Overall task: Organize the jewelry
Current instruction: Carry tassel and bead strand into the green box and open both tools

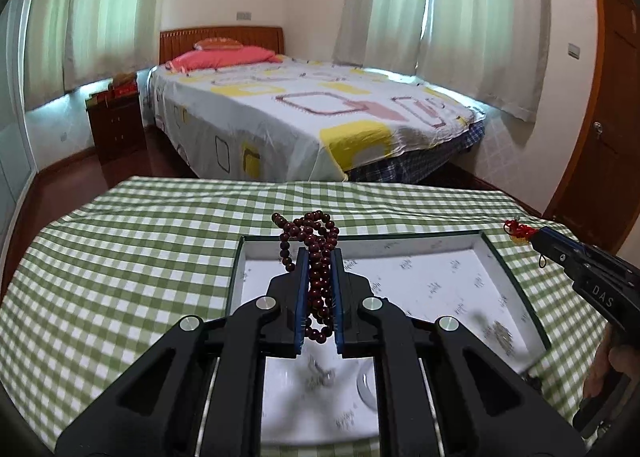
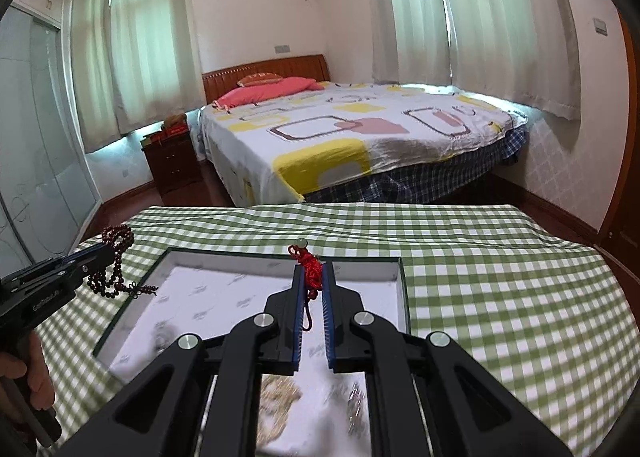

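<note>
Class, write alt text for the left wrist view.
The left gripper clamps a dark red bead strand above an open white-lined box on a green checked tablecloth. A bed stands behind.

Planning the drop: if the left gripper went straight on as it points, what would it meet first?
Probably the far wall of the shallow white-lined box, beyond the dark red bead strand it holds; depth is unclear.

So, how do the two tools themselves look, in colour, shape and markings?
Both are alike: the left tool and the right tool have matte black angular linkage arms with round silver pivot pins, and two flat parallel fingers faced with blue ribbed pads. The right tool's side carries white letters "DAS". No cables show. A bare hand grips the left handle.
</note>
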The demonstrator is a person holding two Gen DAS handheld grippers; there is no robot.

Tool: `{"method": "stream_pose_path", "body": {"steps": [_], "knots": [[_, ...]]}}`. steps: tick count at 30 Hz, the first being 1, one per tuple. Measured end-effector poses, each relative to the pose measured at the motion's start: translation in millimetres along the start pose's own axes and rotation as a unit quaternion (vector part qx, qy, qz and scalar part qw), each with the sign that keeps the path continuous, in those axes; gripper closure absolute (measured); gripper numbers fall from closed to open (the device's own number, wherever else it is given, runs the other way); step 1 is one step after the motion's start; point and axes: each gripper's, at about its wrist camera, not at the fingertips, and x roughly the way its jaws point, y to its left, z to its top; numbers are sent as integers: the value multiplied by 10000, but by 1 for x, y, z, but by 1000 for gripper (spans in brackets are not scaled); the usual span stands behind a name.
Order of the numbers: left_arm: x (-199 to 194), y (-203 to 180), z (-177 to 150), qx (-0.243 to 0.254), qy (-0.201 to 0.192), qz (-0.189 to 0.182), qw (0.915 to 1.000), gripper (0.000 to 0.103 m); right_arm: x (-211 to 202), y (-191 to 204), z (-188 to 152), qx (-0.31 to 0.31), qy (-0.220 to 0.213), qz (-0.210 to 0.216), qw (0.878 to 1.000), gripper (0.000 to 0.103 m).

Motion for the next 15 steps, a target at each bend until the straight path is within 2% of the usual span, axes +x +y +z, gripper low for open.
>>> {"method": "stream_pose_path", "body": {"steps": [6, 15], "knots": [[64, 10, 8, -220, 629, -57, 9978, 92, 50, -14, 2, -44, 500, -65, 9987, 94], [121, 16, 7, -296, 1357, -77, 9903, 92, 99, -21, 0, -100, 1305, -102, 9913, 94]]}}
